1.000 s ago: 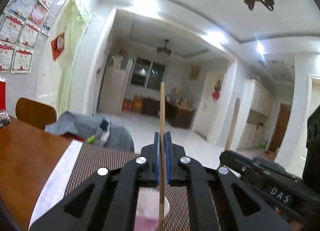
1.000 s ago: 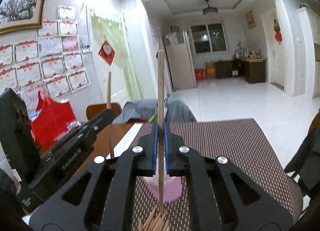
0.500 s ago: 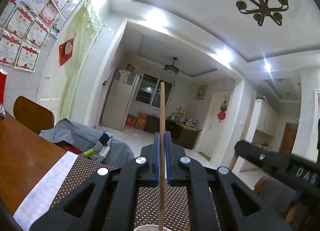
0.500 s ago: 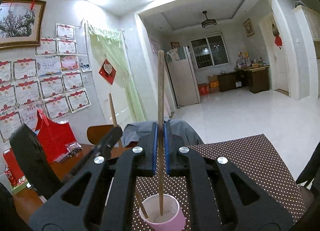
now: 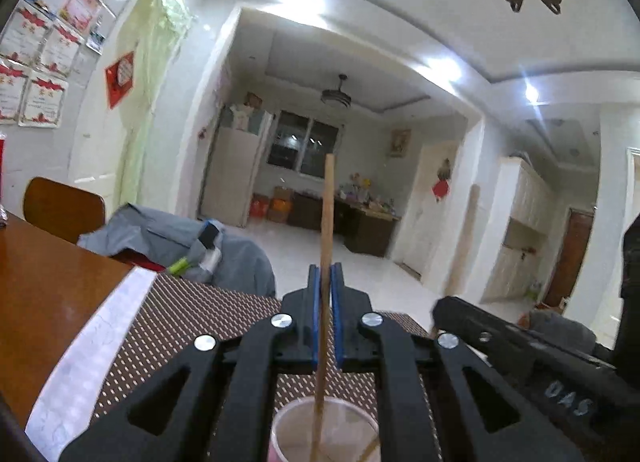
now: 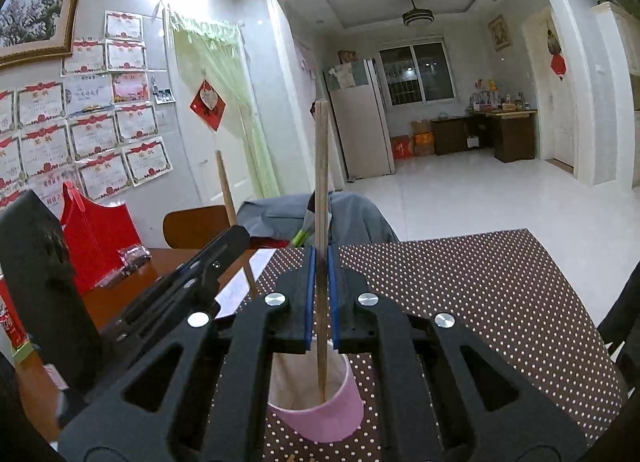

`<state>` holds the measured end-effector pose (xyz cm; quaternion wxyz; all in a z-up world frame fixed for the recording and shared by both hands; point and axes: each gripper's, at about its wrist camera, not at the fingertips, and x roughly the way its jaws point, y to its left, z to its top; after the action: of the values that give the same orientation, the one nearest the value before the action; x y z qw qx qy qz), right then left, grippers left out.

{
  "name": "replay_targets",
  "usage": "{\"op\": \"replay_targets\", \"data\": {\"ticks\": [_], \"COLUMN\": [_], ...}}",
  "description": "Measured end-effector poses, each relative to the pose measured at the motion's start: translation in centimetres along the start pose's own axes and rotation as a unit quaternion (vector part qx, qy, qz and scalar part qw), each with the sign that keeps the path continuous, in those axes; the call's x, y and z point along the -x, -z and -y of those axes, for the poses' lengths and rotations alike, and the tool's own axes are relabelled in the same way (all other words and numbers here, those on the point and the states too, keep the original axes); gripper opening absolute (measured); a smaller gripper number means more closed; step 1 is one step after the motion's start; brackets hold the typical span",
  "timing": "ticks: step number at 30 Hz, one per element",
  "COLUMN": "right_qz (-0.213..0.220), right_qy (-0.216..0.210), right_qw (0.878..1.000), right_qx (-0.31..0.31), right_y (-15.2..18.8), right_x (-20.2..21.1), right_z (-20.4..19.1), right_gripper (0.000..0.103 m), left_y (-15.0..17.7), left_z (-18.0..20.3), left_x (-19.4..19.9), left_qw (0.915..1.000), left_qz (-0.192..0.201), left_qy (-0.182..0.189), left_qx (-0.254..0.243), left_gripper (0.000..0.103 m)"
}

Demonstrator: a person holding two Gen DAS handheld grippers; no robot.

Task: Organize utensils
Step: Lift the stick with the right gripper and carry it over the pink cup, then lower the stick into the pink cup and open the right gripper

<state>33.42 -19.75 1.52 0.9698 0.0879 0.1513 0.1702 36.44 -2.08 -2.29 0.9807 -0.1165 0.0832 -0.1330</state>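
Note:
My left gripper (image 5: 326,276) is shut on a wooden chopstick (image 5: 327,214) held upright, its lower end inside the pink cup (image 5: 288,428) below. My right gripper (image 6: 320,258) is shut on a second upright chopstick (image 6: 321,166), whose lower tip reaches into the same pink cup (image 6: 332,418). The cup stands on a brown dotted placemat (image 6: 480,294). In the right wrist view the left gripper (image 6: 236,236) shows at the left with its chopstick (image 6: 228,194) slanting up. In the left wrist view the right gripper's body (image 5: 520,346) lies at the right.
A brown wooden table (image 5: 36,282) carries the placemat (image 5: 180,322) and a white paper strip (image 5: 100,330). A red bag (image 6: 96,238) stands at the table's left. Chairs (image 6: 196,224) draped with grey clothing (image 6: 352,214) stand at the far edge.
Both grippers have sunk with their chopsticks, whose lower ends now sit deeper in the pink cup. The cup shows closer below the jaws in both views.

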Motion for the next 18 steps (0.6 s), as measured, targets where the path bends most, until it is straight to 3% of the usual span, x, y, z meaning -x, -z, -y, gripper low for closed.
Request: {"op": "replay_targets", "data": {"ticks": [1, 4, 12, 14, 17, 18], "right_qz": [-0.004, -0.009, -0.023, -0.027, -0.03, -0.031], "right_qy": [-0.001, 0.0, 0.008, 0.015, 0.024, 0.027], "right_qw": [1.0, 1.0, 1.0, 0.999, 0.999, 0.999], "right_qx": [-0.002, 0.002, -0.009, -0.009, -0.011, -0.011], "right_y": [0.3, 0.7, 1.2, 1.3, 1.4, 1.3], "right_x": [-0.1, -0.1, 0.4, 0.6, 1.2, 1.3], "right_z": [0.0, -0.3, 0.0, -0.1, -0.2, -0.3], "right_gripper": [0.007, 0.007, 0.008, 0.008, 0.013, 0.023], "left_y": [0.1, 0.3, -0.1, -0.2, -0.4, -0.5], "left_z": [0.0, 0.2, 0.4, 0.5, 0.6, 0.5], "left_x": [0.2, 0.8, 3.0, 3.8, 4.9, 5.1], "left_qw": [1.0, 0.9999, 0.9992, 0.9992, 0.999, 0.9989], "left_qz": [-0.006, -0.013, -0.032, -0.035, -0.039, -0.041], "left_qy": [0.002, 0.003, -0.014, -0.012, -0.014, -0.015], "left_qx": [0.002, -0.002, -0.017, -0.017, -0.018, -0.016], "left_gripper": [0.008, 0.025, 0.043, 0.051, 0.052, 0.053]}}
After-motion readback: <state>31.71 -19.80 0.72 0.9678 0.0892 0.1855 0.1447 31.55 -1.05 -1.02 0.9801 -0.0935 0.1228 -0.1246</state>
